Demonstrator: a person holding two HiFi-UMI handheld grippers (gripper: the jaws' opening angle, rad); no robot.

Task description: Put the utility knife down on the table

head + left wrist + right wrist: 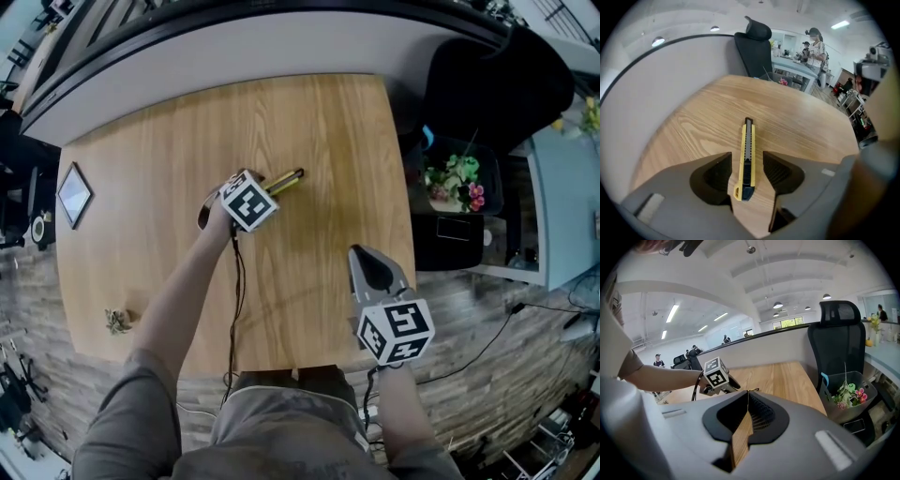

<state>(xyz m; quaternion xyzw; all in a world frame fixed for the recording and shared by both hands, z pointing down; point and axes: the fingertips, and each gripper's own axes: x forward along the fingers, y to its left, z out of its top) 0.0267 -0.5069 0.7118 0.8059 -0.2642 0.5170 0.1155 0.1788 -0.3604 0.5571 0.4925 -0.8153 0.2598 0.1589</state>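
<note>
A yellow and black utility knife [286,181] lies flat on the wooden table [169,159], pointing away toward the far right. In the left gripper view the knife [747,140] rests on the wood between the two dark jaws of my left gripper [747,157], which stand apart on either side of its butt end with small gaps, not pressing it. In the head view my left gripper [267,190] is mostly hidden under its marker cube. My right gripper [356,251] hovers over the near right part of the table, its jaws [748,393] closed together with nothing between them.
A small framed square [73,194] lies near the table's left edge, and a small sprig [117,322] near the front left corner. A black office chair [497,84] and a bin of flowers [455,183] stand just past the table's right edge.
</note>
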